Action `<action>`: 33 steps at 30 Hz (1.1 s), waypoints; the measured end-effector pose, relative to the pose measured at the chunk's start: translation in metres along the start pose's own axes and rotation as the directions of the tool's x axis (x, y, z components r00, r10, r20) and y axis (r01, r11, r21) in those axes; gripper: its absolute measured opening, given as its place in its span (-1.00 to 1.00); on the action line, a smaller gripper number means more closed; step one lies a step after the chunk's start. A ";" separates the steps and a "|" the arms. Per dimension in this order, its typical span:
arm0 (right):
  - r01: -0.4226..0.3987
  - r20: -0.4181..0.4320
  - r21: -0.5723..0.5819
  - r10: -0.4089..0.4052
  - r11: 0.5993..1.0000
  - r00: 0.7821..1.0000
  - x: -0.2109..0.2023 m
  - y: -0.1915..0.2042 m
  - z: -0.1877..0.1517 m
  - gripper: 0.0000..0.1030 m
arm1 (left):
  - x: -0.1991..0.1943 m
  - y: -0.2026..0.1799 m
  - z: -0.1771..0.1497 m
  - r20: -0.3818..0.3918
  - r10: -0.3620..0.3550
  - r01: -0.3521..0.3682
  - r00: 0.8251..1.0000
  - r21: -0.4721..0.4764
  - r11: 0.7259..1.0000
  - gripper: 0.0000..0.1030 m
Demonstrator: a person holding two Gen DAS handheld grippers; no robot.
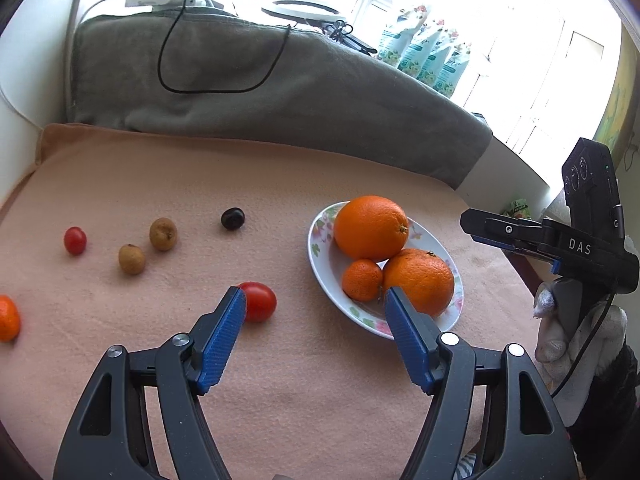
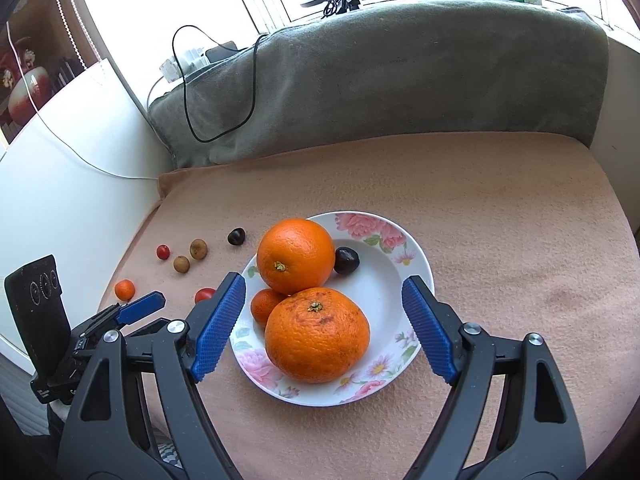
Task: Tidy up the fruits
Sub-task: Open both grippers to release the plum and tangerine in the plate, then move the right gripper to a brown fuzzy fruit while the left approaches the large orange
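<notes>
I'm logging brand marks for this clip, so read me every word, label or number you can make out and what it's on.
"DAS": white letters on the right gripper body, left wrist view.
"G": small mark on that gripper's upright black module.
Floral packets on the windowsill: print too blurred to read.
Nothing readable on the plate or fruit.

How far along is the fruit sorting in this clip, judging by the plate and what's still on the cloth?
Done: the floral plate holds two oranges, a small mandarin and a dark plum. In hand: nothing; the left claw and right claw are open. Left: two tomatoes, two brown longans, a plum and a mandarin on the cloth.
</notes>
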State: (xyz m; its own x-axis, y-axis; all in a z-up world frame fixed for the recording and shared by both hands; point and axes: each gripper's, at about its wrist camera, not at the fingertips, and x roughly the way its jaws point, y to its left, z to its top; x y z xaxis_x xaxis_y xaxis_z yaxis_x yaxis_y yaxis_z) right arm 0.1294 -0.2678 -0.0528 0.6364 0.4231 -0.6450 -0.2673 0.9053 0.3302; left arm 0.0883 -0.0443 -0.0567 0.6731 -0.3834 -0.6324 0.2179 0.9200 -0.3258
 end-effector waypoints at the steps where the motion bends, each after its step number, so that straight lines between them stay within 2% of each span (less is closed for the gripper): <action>1: -0.003 0.000 -0.004 0.003 1.000 1.000 0.000 0.002 0.001 0.62 | -0.003 0.005 0.000 0.002 0.009 -0.009 1.000 -0.006 1.000 0.39; 14: -0.042 -0.008 -0.062 0.041 0.997 0.999 0.008 0.034 0.008 0.62 | -0.033 0.056 -0.006 0.041 0.112 -0.107 0.993 -0.095 0.990 0.39; 33: -0.165 -0.064 -0.175 0.156 0.971 0.986 0.048 0.118 0.028 0.62 | -0.077 0.114 -0.018 0.090 0.247 -0.228 0.965 -0.180 0.957 0.39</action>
State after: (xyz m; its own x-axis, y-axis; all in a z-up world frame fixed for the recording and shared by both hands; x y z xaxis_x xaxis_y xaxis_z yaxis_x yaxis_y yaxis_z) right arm 0.1488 -0.1422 -0.0253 0.5396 0.5605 -0.6283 -0.4905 0.8158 0.3065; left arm 0.0486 0.0880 -0.0579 0.7668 -0.1357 -0.6274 -0.0723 0.9529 -0.2946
